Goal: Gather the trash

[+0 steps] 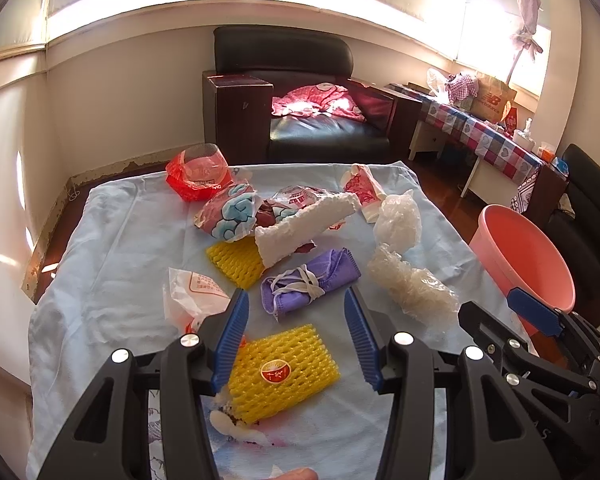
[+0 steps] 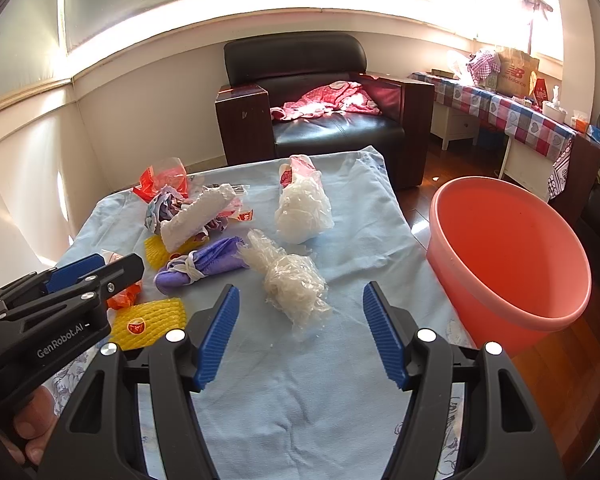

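Observation:
Trash lies scattered on a table under a light blue cloth (image 1: 112,264). My left gripper (image 1: 296,300) is open above a yellow foam net (image 1: 284,368) with a red sticker, its tips reaching a rolled purple mask (image 1: 312,280). My right gripper (image 2: 300,292) is open too, its fingers on either side of a crumpled clear plastic wad (image 2: 296,280) without holding it. A pink bucket (image 2: 512,248) stands off the table's right edge. Further back lie a white foam sleeve (image 1: 308,224), a second yellow net (image 1: 236,260), a white plastic ball (image 2: 304,208) and a red bag (image 1: 196,176).
A white bag with orange print (image 1: 196,296) lies left of my left gripper. Behind the table stand a black armchair (image 1: 300,100) with pink cloth and a side table with a checked cover (image 1: 480,132). A hand (image 2: 32,420) holds the left gripper's handle.

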`<move>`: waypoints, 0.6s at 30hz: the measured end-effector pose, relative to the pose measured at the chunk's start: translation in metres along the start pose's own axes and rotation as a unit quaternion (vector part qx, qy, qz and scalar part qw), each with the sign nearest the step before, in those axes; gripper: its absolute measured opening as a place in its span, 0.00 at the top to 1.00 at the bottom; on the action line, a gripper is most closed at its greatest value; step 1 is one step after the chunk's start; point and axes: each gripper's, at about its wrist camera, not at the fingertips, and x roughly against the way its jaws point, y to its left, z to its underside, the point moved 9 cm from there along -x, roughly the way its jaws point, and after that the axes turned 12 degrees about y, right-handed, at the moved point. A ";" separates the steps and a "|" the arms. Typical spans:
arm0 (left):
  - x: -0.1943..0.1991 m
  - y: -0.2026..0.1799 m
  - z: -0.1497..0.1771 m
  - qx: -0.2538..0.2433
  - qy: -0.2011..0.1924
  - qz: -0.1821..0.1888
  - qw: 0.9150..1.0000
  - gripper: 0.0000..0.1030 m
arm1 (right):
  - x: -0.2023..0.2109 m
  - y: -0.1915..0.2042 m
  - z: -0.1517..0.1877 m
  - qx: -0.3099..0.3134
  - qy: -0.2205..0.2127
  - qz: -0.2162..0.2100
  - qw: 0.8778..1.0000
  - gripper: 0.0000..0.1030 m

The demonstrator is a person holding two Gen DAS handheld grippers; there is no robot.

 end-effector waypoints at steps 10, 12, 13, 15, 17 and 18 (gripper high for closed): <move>-0.001 0.003 -0.001 0.003 0.003 -0.002 1.000 0.52 | -0.001 0.002 0.000 0.002 0.002 -0.002 1.000 0.37; -0.001 0.003 -0.001 0.003 0.003 -0.002 1.000 0.52 | -0.001 0.003 0.000 0.002 0.002 -0.002 1.000 0.37; -0.001 0.003 -0.001 0.003 0.003 -0.002 1.000 0.52 | 0.000 0.002 0.000 0.002 0.001 -0.002 1.000 0.37; -0.001 0.003 -0.001 0.003 0.004 -0.002 1.000 0.52 | 0.000 0.003 -0.001 0.001 0.000 -0.003 1.000 0.37; -0.001 0.003 -0.001 0.003 0.004 -0.002 1.000 0.52 | 0.000 0.002 -0.001 0.000 0.000 -0.004 1.000 0.37; -0.001 0.003 -0.001 0.003 0.004 -0.003 1.000 0.52 | -0.001 0.003 -0.001 0.000 0.001 -0.004 1.000 0.37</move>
